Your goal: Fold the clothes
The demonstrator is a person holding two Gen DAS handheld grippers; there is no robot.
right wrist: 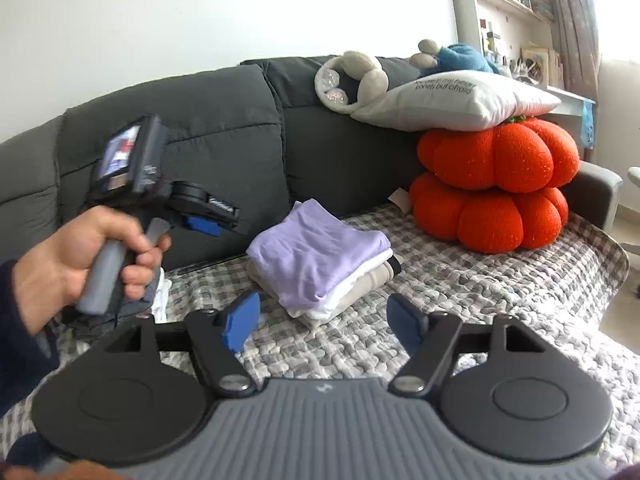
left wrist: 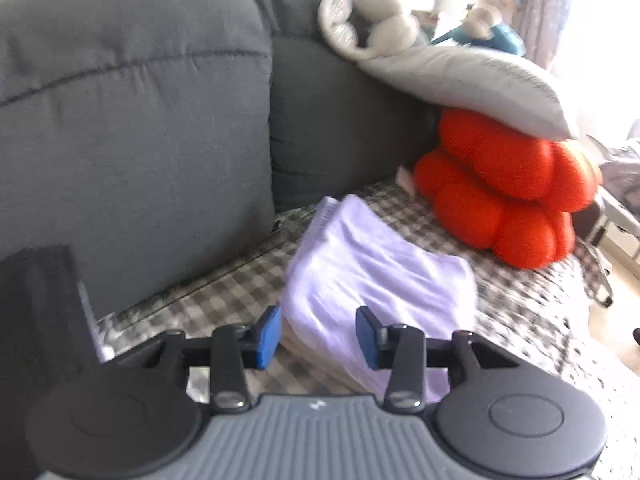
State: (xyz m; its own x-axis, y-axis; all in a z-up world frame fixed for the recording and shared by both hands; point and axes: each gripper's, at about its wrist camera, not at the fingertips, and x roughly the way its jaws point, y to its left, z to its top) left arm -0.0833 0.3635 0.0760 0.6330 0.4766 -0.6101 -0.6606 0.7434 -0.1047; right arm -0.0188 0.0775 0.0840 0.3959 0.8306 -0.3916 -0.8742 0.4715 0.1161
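We have a neat pile of folded clothes (right wrist: 320,268) on the checked blanket (right wrist: 480,292) that covers the sofa seat. The purple top (right wrist: 312,256) lies on the pile, with a white piece and a beige one under it. The pile sits near the dark back cushion (right wrist: 224,128), and the orange pumpkin pillows (right wrist: 496,188) are well off to the side.

Our left tongs (left wrist: 318,332) are released, with nothing between the blue pads. They hang just in front of the near edge of the pile and do not press on it. Our right tongs (right wrist: 324,320) are released too, set wide, and they are empty. They float above the blanket on the near side of the pile. In the right view we see our left hand (right wrist: 80,256) holding its tool up beside the back cushion.

We think this pile is done, so the job now is to get the next thing to fold. Some crumpled dark and white cloth (right wrist: 156,296) peeks out under our left hand. That may be next, but we cannot tell what it is.

To do this well, we should lift both tongs clear so we do not bump the pile or drag the purple top crooked. We should pick the new piece up by two corners and lay it flat on a bare part of the blanket beside the pile, not on it.
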